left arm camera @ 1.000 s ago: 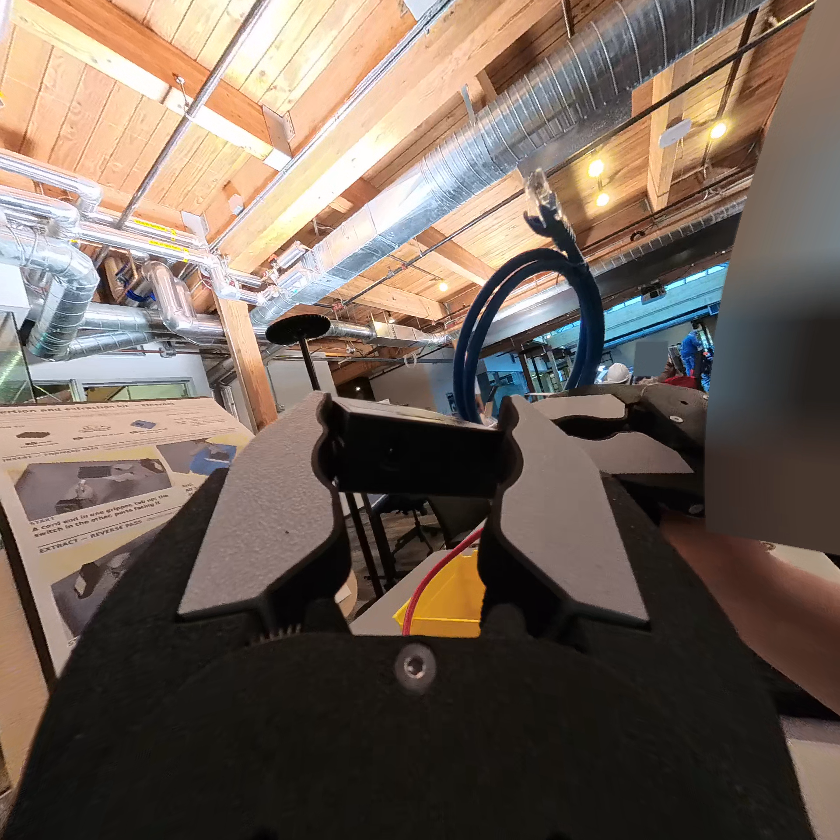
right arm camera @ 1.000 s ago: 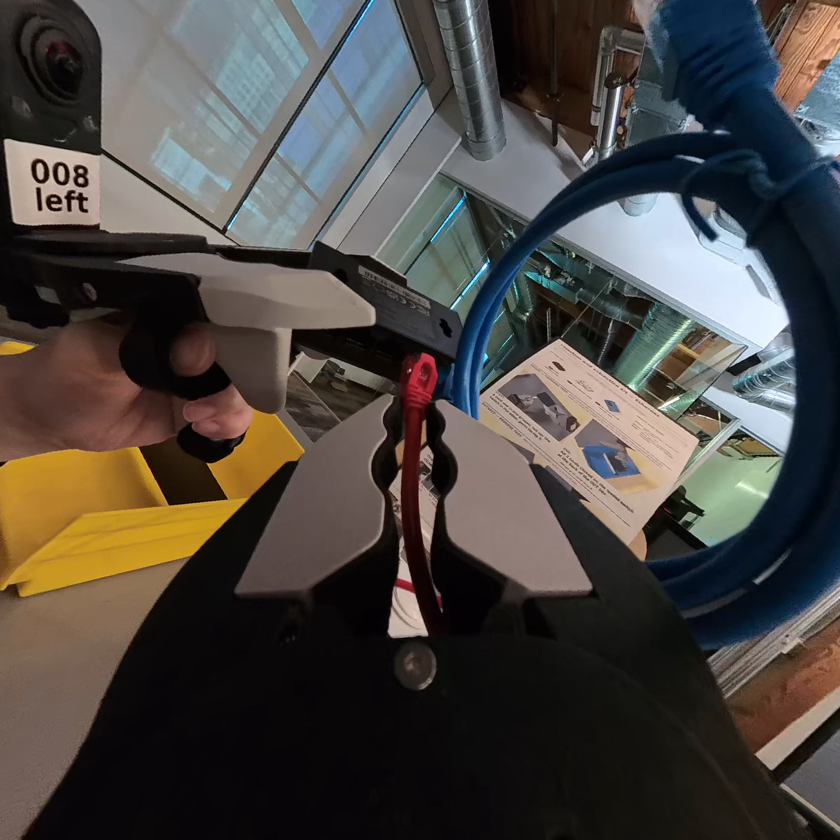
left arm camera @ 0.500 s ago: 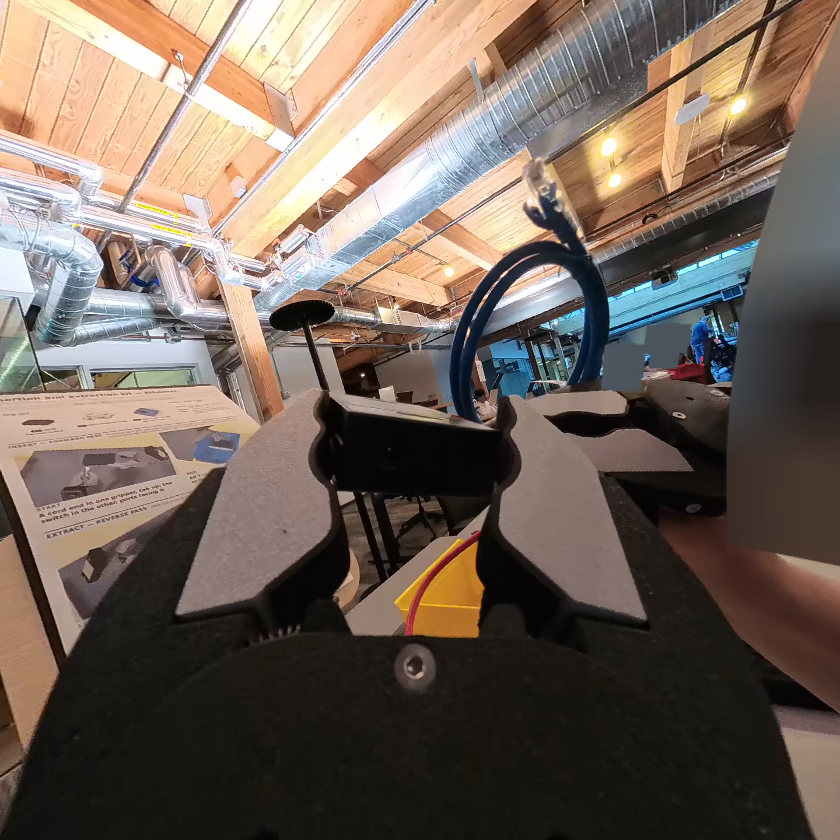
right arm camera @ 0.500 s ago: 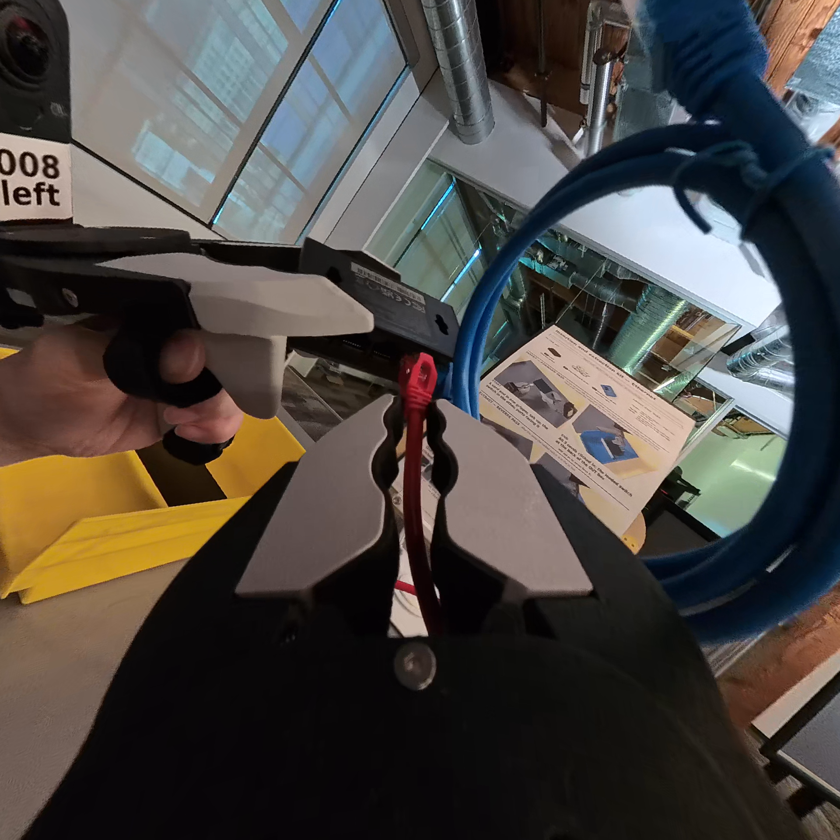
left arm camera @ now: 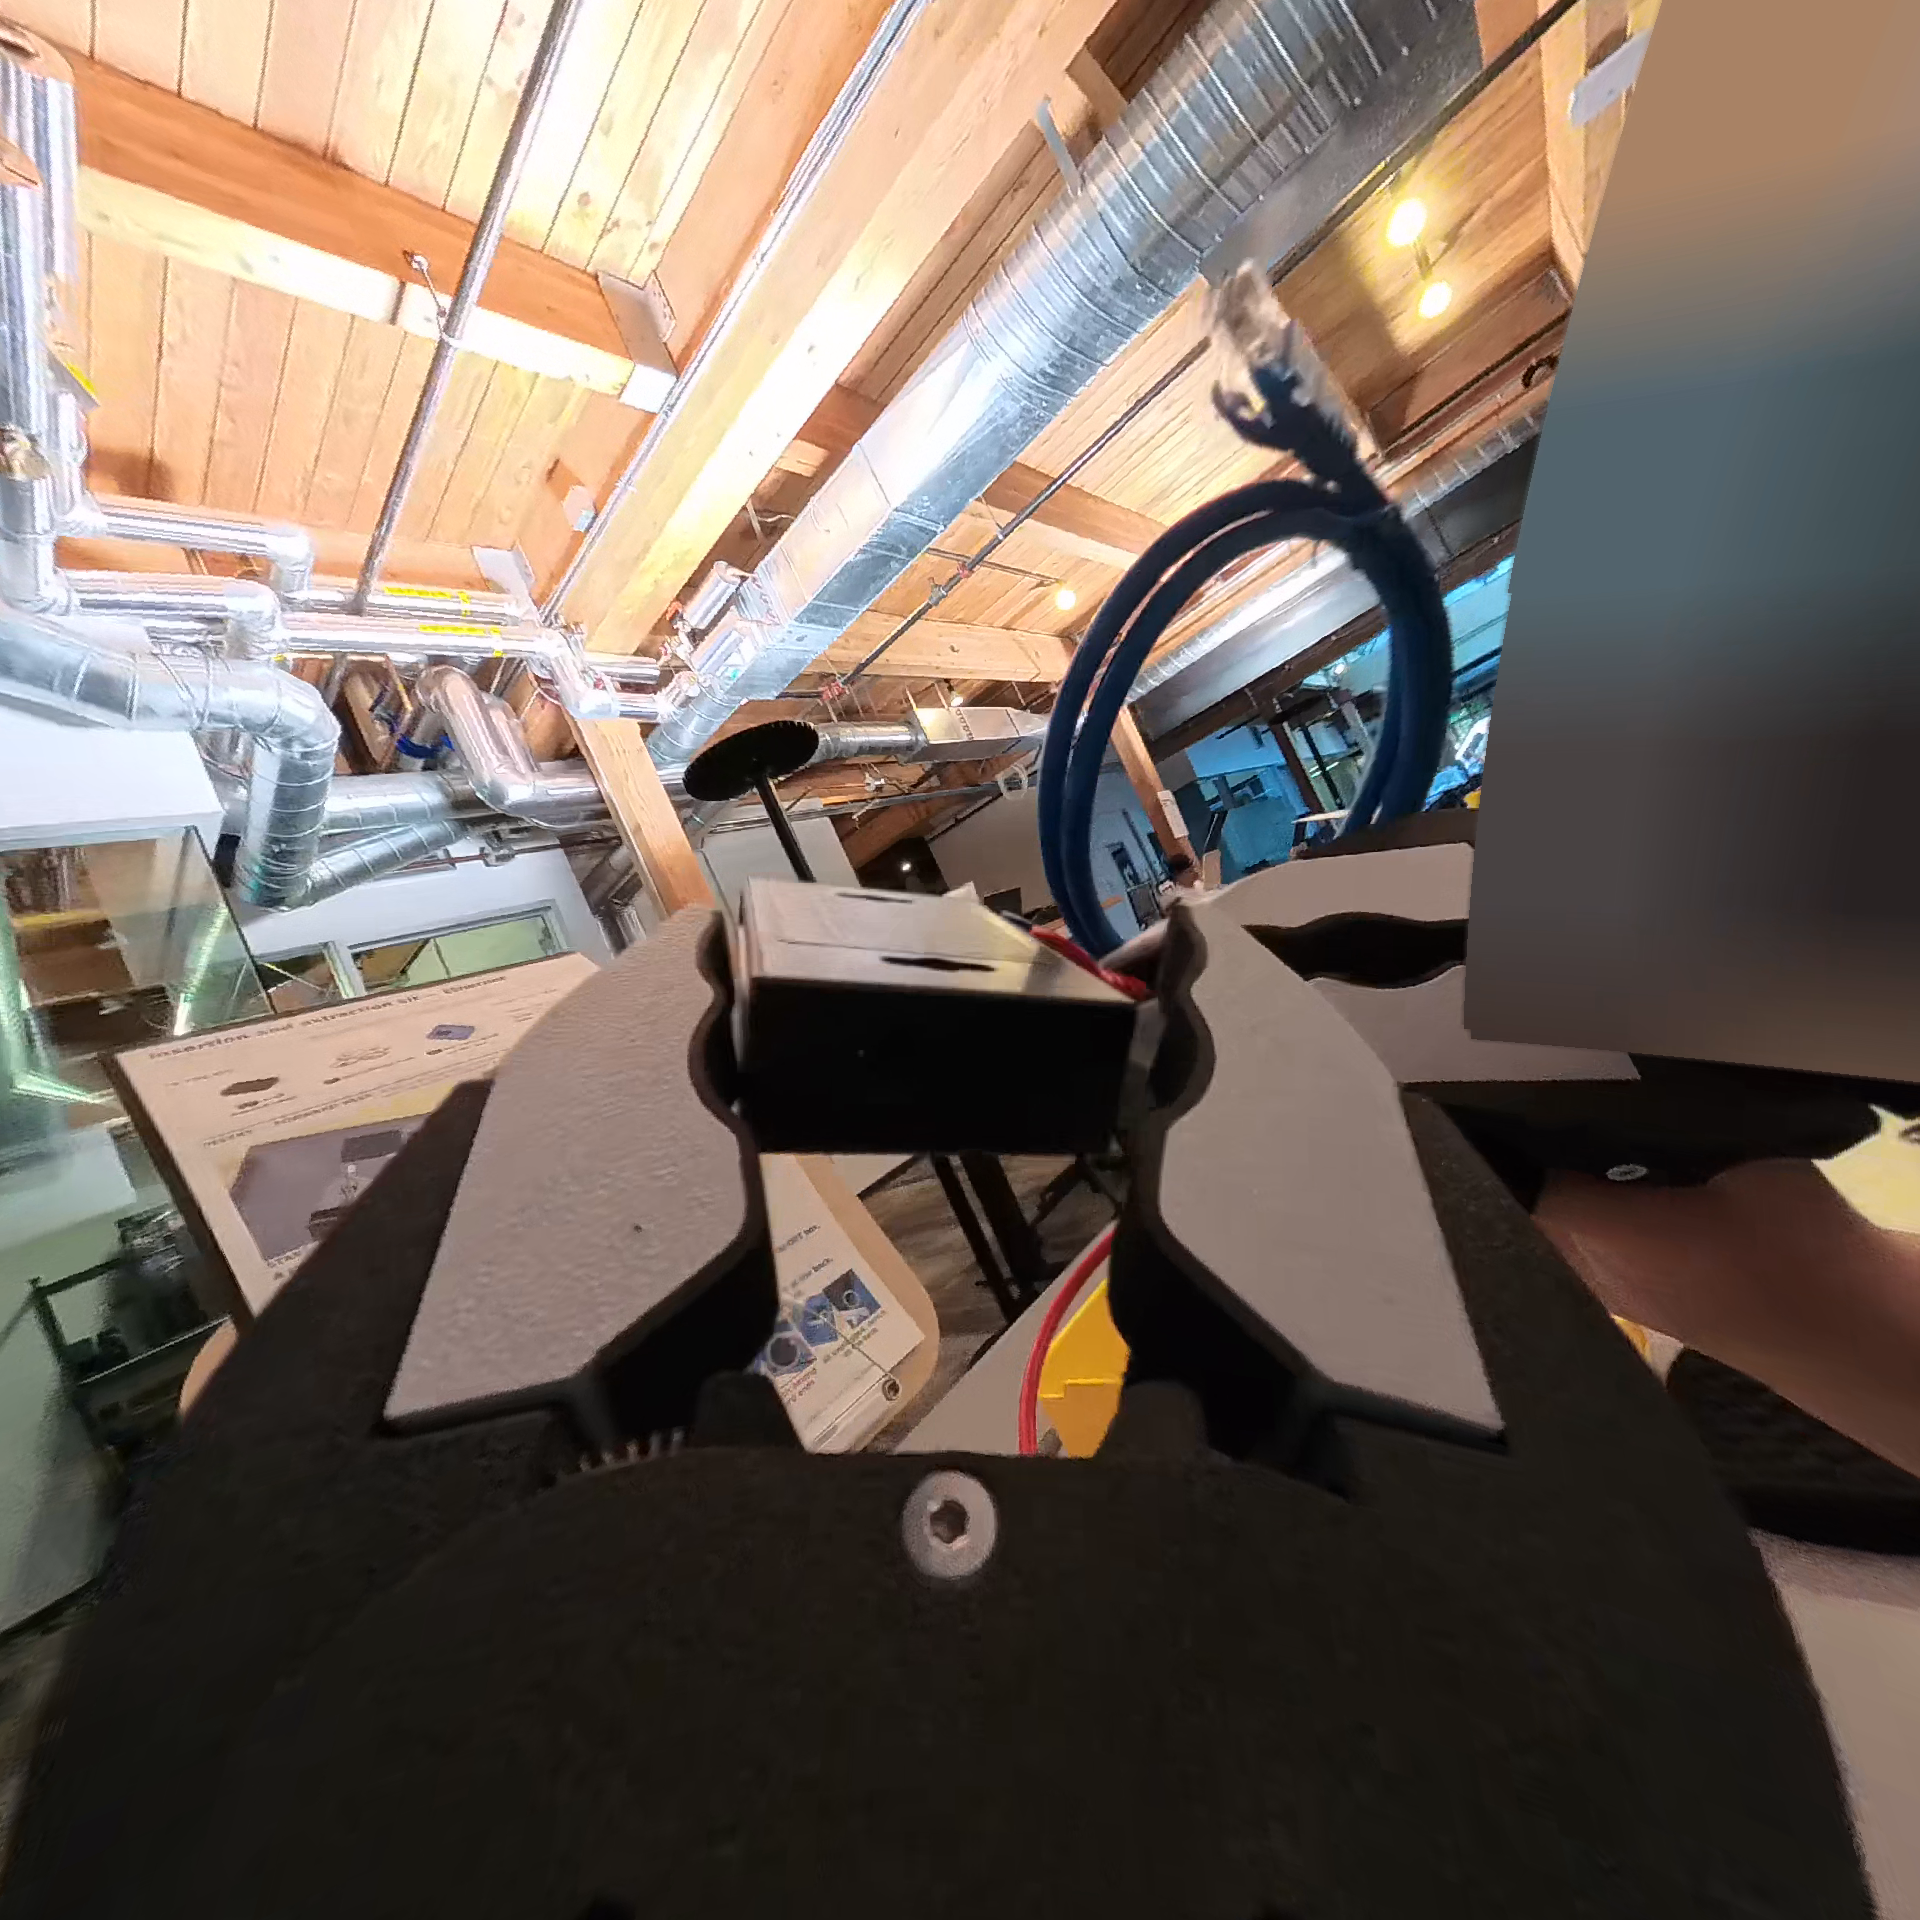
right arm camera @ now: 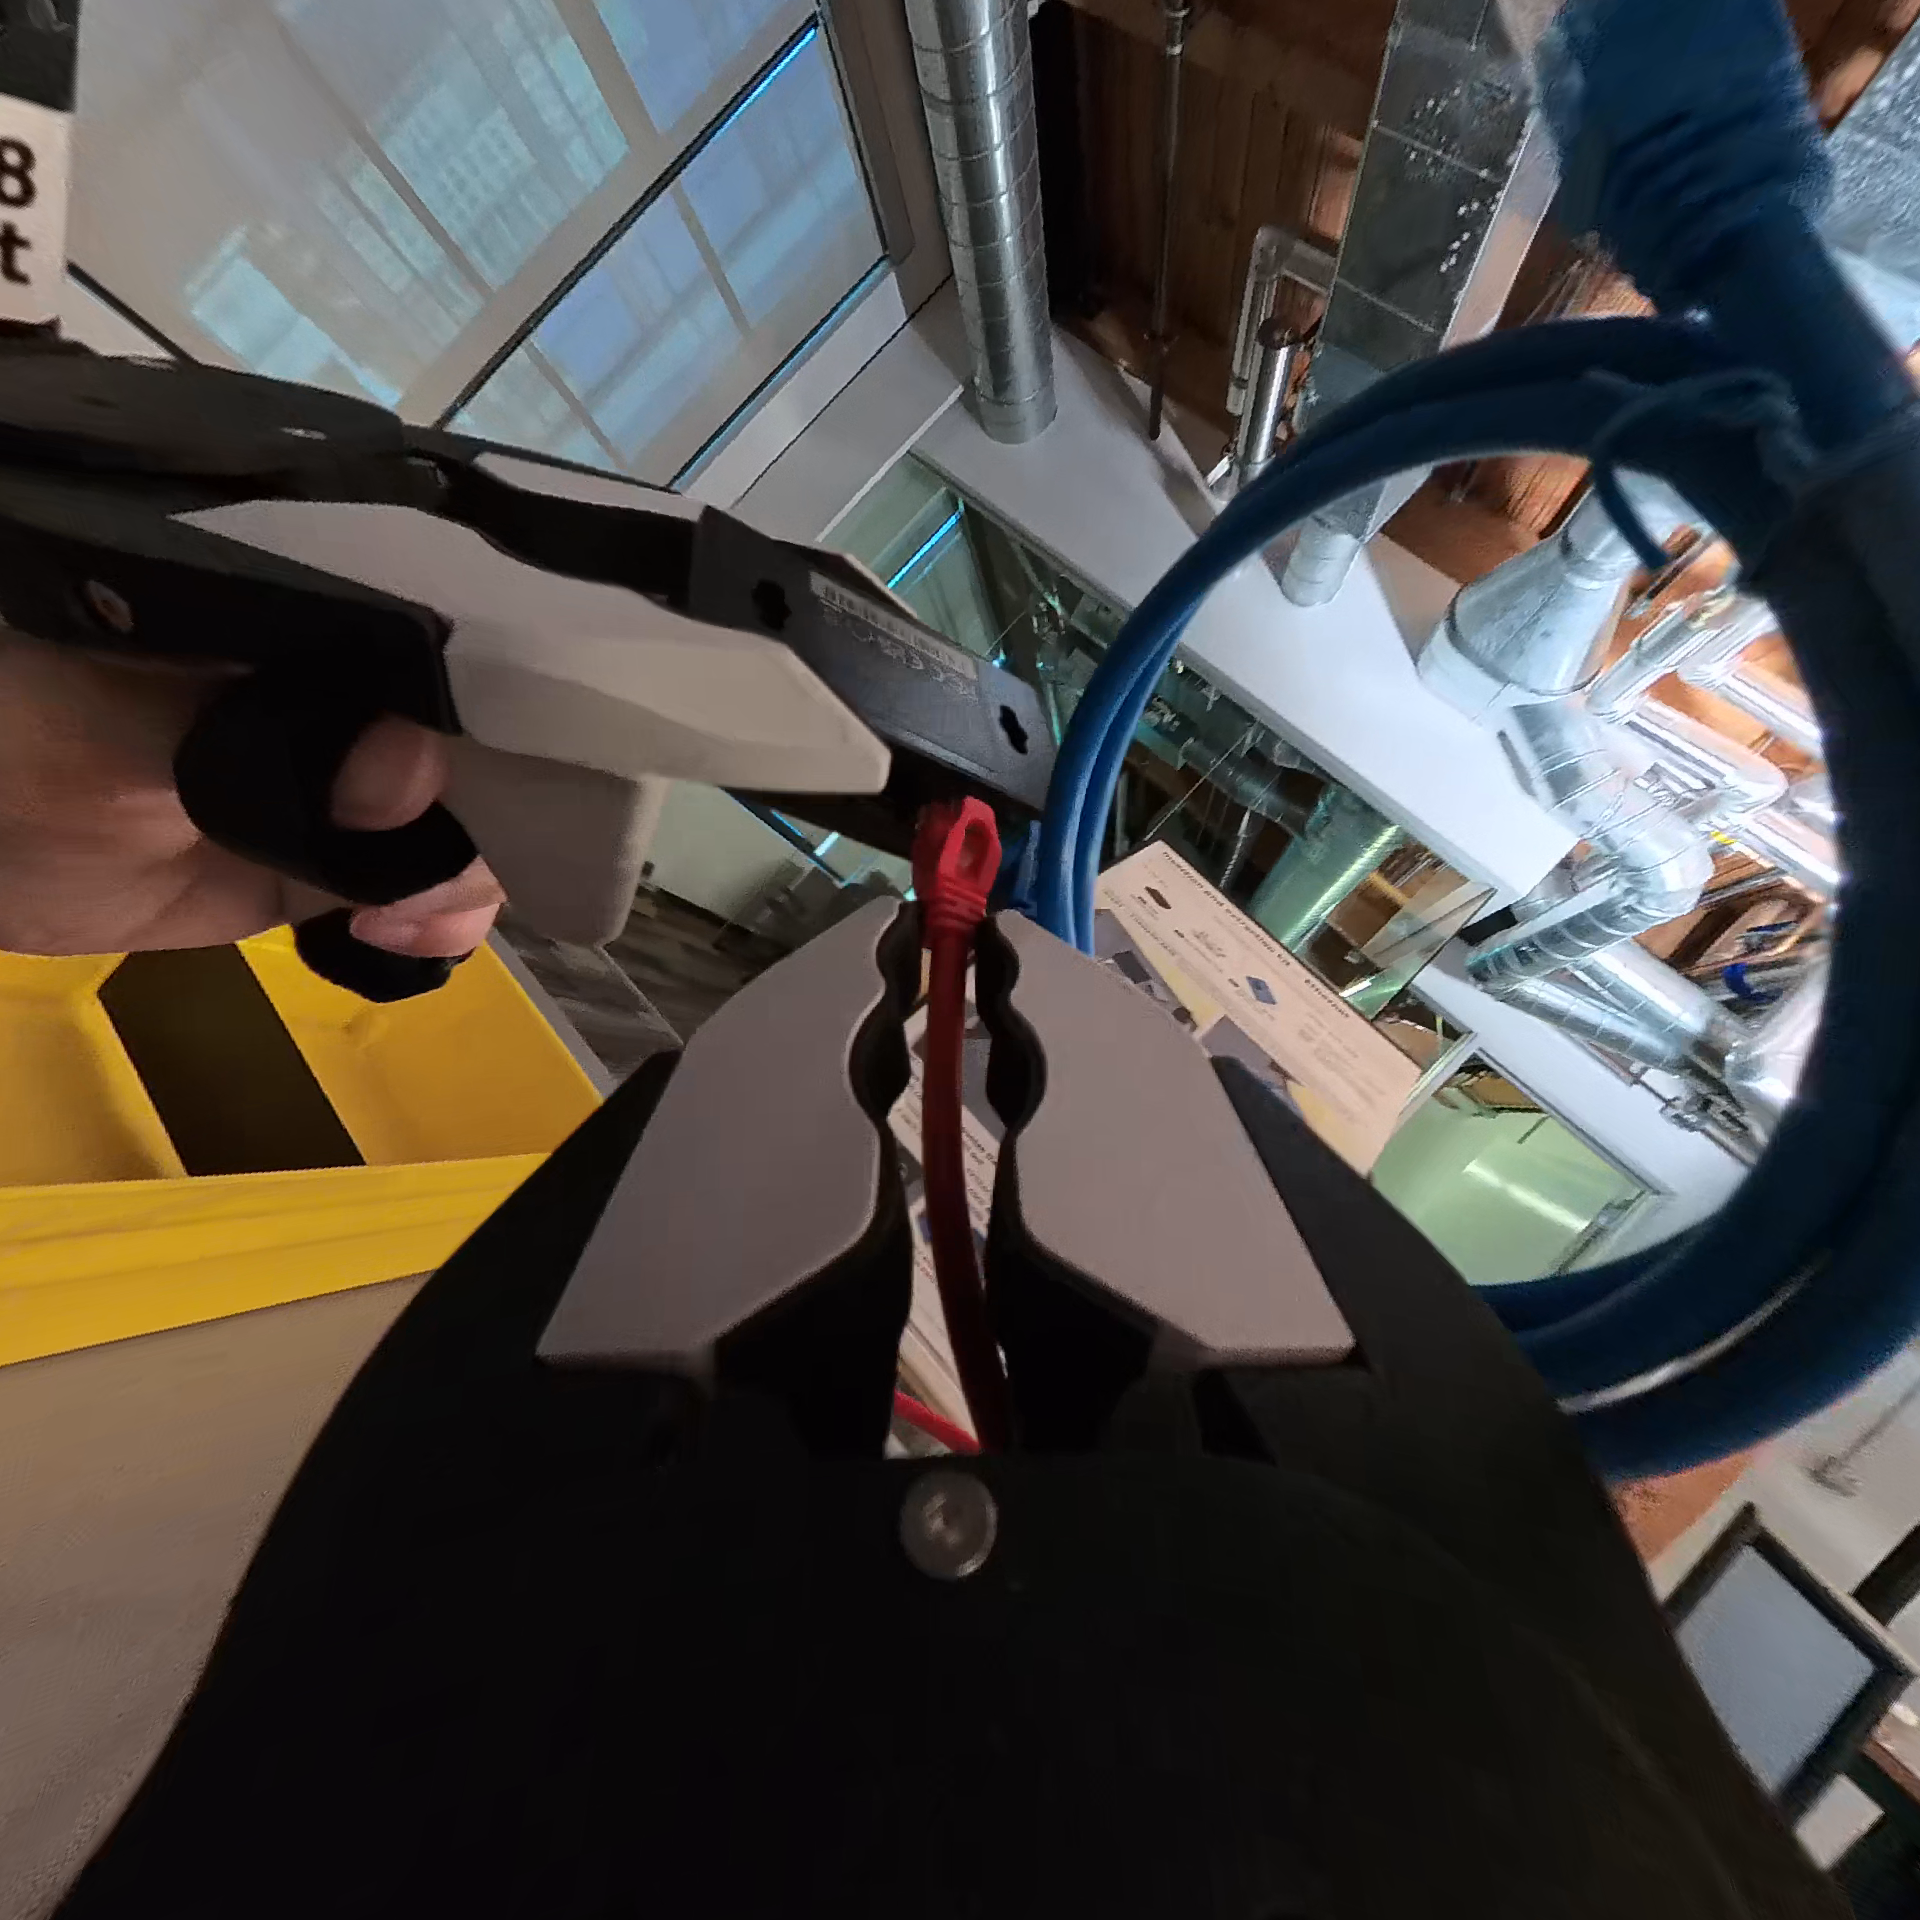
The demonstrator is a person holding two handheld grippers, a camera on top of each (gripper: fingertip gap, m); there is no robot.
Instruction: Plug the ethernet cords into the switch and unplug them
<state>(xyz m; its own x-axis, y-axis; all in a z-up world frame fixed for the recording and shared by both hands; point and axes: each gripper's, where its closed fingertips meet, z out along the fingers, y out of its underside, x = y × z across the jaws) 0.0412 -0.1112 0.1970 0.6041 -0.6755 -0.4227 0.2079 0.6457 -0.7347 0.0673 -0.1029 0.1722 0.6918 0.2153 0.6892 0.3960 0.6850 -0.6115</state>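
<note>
Under the wooden ceiling with metal ducts (left arm camera: 1039, 343), the left gripper (left arm camera: 935, 1023) clamps the small black network switch (left arm camera: 925, 1029) while the right gripper (right arm camera: 951, 935), pinching the thin red ethernet cord (right arm camera: 951, 1039), should push its plug (right arm camera: 958, 847) straight into the port.

The left claw (left arm camera: 940, 1049) has matt grey, finely grainy finger plates on a black body with a fuzzy, felt-like look and a bright metal screw, and the switch (left arm camera: 935, 1023) between them is black plastic, semi-gloss on top and duller on the near face. The red cord (right arm camera: 961, 1049) in the right claw (right arm camera: 948, 925) has a smooth, rubbery jacket and moulded boot; the blue cord (right arm camera: 1132, 727) at 2 o'clock looks the same, with a clear glossy plug (left arm camera: 1252, 322). The yellow bin (right arm camera: 260, 1195) at 9 o'clock is smooth shiny plastic, the surface (right arm camera: 156, 1507) matt beige, and the ceiling (left arm camera: 260, 343) bare planks crossed by ribbed bright metal ducts (left arm camera: 997, 353).
</note>
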